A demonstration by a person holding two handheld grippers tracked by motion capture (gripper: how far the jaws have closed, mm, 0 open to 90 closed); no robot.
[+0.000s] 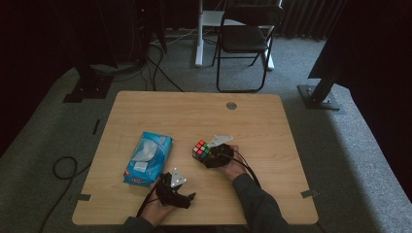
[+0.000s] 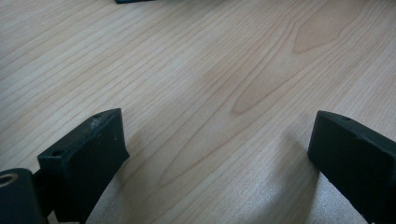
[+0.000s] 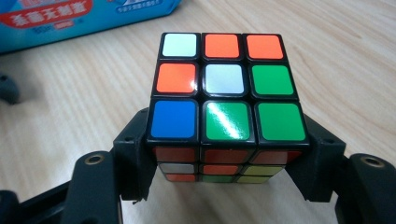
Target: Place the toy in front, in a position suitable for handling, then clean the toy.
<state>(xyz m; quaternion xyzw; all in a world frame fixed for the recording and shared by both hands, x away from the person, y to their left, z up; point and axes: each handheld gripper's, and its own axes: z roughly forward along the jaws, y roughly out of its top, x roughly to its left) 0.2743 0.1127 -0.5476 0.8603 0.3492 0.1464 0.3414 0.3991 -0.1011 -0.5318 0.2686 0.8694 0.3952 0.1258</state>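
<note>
**Black grippers, dark sleeves**

I see my left gripper [image 1: 176,189] at lower centre and my right gripper [image 1: 212,154] mid-frame: black bodies, grey three-cornered plates, black trailing cables. Blocky matte jaws carry small screw holes. My sleeves are dark grey.

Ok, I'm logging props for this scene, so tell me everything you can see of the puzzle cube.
The puzzle cube is a three-by-three with glossy coloured stickers on black plastic, scrambled: its top face shows white, orange, green and one blue tile. It sits upright on the wooden table, right of the blue tissue pack. The right gripper clasps it, one black jaw against each side.
</note>
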